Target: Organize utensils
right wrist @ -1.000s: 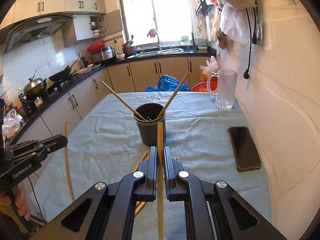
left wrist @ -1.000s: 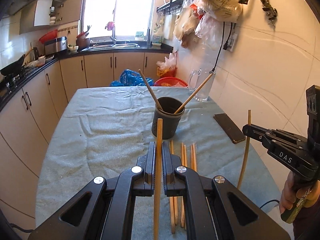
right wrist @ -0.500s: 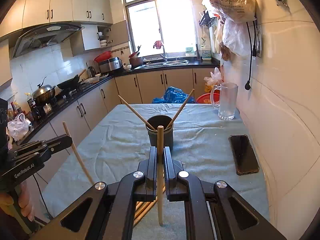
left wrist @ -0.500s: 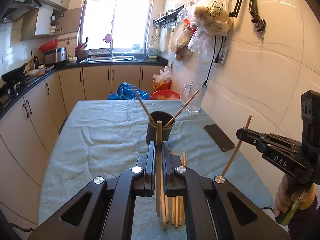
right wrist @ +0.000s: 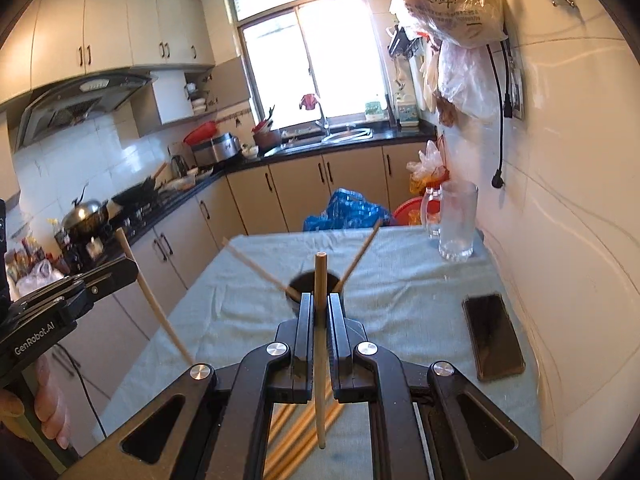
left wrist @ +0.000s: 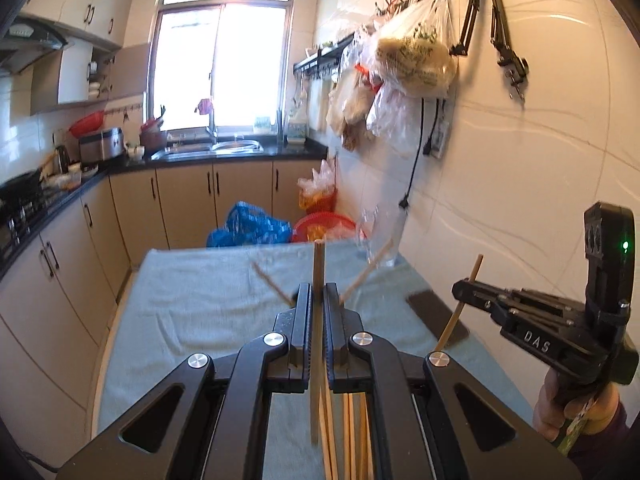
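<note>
My left gripper [left wrist: 317,292] is shut on a wooden chopstick [left wrist: 319,264] that stands upright between its jaws. My right gripper [right wrist: 320,300] is shut on a second upright chopstick [right wrist: 320,276]. Just beyond the right fingertips is a dark cup [right wrist: 301,280] with two chopsticks leaning out of it. In the left wrist view the cup is hidden behind the fingers. Several loose chopsticks [right wrist: 296,440] lie on the cloth under both grippers. Each gripper shows in the other's view, the right gripper [left wrist: 464,292] and the left gripper [right wrist: 128,268], each held by a hand.
The table carries a blue-grey cloth [right wrist: 400,280]. A black phone [right wrist: 492,336] lies near the right wall and a glass mug [right wrist: 456,220] stands at the far right corner. Cabinets and a stove run along the left; a tiled wall with hanging bags on the right.
Both grippers have risen with their chopsticks, which have come off the cloth. The cup has dropped lower in both views and now sits behind the fingertips.
</note>
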